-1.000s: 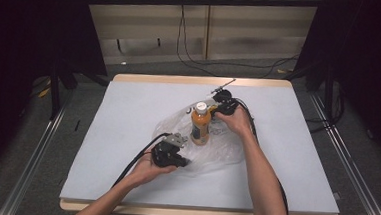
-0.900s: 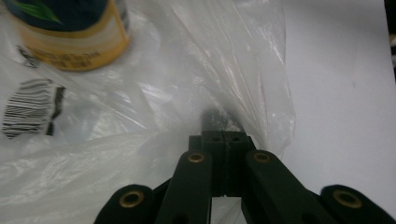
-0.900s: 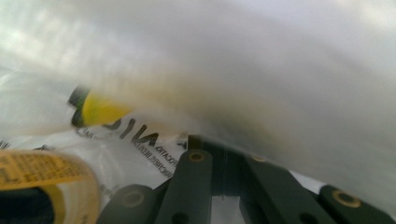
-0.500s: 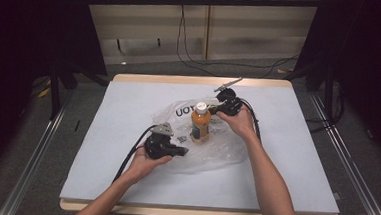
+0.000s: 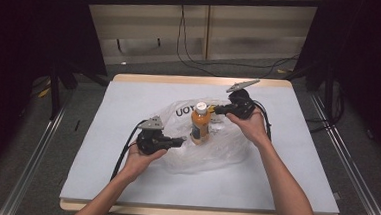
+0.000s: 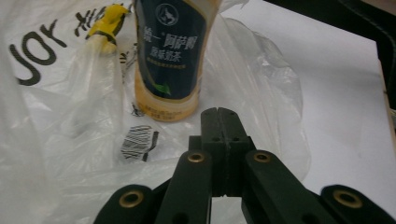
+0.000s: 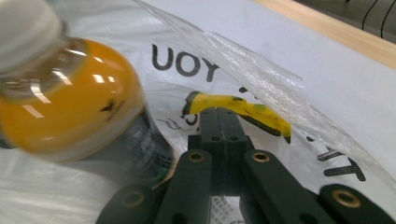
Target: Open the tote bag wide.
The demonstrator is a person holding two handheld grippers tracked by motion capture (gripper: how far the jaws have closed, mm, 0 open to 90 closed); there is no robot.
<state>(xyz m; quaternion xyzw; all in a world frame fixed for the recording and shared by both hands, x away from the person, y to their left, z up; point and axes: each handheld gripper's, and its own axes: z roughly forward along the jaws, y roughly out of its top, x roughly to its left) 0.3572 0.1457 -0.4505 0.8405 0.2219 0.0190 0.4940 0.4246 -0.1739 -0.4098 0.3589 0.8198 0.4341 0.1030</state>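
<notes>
An orange drink bottle (image 5: 200,125) with a white cap stands upright on a clear plastic bag (image 5: 226,147) printed with black letters. In the left gripper view its dark label (image 6: 170,46) faces me. My right gripper (image 5: 215,109) is beside the bottle's cap, jaws shut on the bag's yellow strip (image 7: 236,108), and the film is tented up under that strip (image 6: 107,25). My left gripper (image 5: 180,140) hovers low to the left of the bottle's base, above the bag. Its jaws are shut, and I see nothing between them (image 6: 223,114).
The bag lies mid-table on a white mat (image 5: 128,108) with a wooden table edge (image 5: 180,80) behind. A barcode sticker (image 6: 137,142) shows on the bag near the bottle's base. Cables trail from both grippers toward the person's arms.
Both hands have risen. The left gripper moved back and left, away from the front edge. The right gripper drew right and up with the bag's edge. The bottle has stayed put.
</notes>
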